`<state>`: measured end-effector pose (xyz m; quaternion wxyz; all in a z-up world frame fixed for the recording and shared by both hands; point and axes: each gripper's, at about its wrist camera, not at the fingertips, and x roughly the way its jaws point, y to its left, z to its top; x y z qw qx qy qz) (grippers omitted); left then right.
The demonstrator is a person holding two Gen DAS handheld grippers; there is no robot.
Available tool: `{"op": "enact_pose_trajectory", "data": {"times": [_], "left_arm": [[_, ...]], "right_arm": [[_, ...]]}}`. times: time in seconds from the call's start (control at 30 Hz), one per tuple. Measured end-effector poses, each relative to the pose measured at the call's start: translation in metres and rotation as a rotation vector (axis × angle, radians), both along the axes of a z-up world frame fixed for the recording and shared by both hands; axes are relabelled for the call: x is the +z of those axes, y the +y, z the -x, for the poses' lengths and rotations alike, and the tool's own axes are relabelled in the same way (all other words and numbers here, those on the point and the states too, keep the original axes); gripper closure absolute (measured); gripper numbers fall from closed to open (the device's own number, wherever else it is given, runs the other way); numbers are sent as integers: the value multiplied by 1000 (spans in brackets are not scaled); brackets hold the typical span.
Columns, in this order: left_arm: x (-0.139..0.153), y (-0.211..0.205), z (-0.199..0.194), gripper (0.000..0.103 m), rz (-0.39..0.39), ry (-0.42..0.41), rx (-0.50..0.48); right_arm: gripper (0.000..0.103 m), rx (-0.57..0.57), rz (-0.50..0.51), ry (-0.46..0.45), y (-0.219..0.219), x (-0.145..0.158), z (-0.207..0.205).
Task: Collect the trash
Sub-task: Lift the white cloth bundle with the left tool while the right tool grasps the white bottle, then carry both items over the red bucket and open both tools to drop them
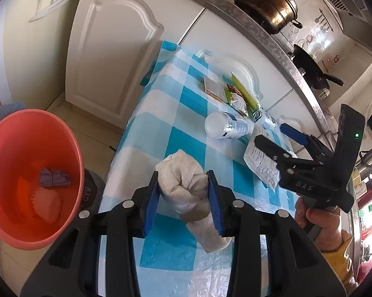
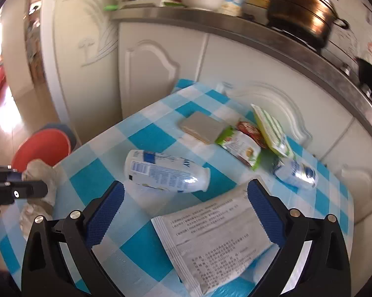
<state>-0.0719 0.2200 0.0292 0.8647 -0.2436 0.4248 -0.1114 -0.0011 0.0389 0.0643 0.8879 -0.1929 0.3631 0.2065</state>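
- The crumpled white tissue wad [image 1: 186, 188] sits clamped between the blue pads of the left gripper [image 1: 183, 195], above the checked tablecloth [image 1: 176, 128] near its edge.
- The orange bin [image 1: 25, 153] stands on the floor just beside the table, holding a purple wrapper [image 1: 54, 177] and a paper cupcake liner [image 1: 47, 205].
- The right gripper [image 2: 186, 212] hangs with jaws spread wide, gripping nothing, over a printed white sachet [image 2: 215, 237].
- A white bottle [image 2: 163, 170] lies on its side beyond it.

White cabinet doors [image 2: 148, 74] with raised panels filling the upper middle of the frame, steel counter edge [image 2: 260, 31] running across the top, sunlight glaring on the floor [image 2: 5, 118] at left
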Motion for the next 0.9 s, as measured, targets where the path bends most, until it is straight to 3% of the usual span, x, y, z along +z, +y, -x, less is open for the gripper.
{"op": "enact_pose_trajectory", "data": {"times": [0.1, 0.27, 0.4, 0.67, 0.9], "left_arm": [[2, 7, 2, 64, -3, -5, 13], [1, 22, 3, 64, -3, 3, 43], [0, 29, 3, 64, -5, 4, 60], [0, 39, 4, 64, -7, -4, 71], [-1, 47, 7, 64, -14, -10, 92]], "right_arm": [[6, 107, 113, -28, 22, -11, -6], [7, 238, 255, 6, 40, -30, -25], [8, 308, 298, 41, 46, -41, -35], [57, 308, 229, 136, 46, -43, -48], [59, 226, 124, 187, 39, -42, -48]]}}
